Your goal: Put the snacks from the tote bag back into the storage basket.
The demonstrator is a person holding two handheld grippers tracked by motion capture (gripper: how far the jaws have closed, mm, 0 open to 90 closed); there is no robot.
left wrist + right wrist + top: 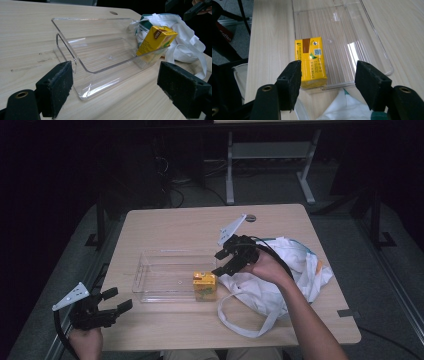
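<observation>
A yellow drink carton [205, 286] [156, 41] [312, 62] stands in the near right corner of a clear plastic tray [150, 280] [100, 80] [352, 37] in the middle of the table. My right gripper [220, 262] [328, 75] hovers just above and to the right of the carton. Its jaws are open and point down at it without touching it. At the table's front left corner my left gripper [120, 298] [113, 75] is held low, open, with nothing in it, facing the tray.
A crumpled white cloth bag [280, 270] [185, 37] [337, 110] with long handles lies right of the tray, under my right hand. The wooden table [175, 220] has a round hole [250, 218] near its far edge. Desk legs stand on the floor beyond.
</observation>
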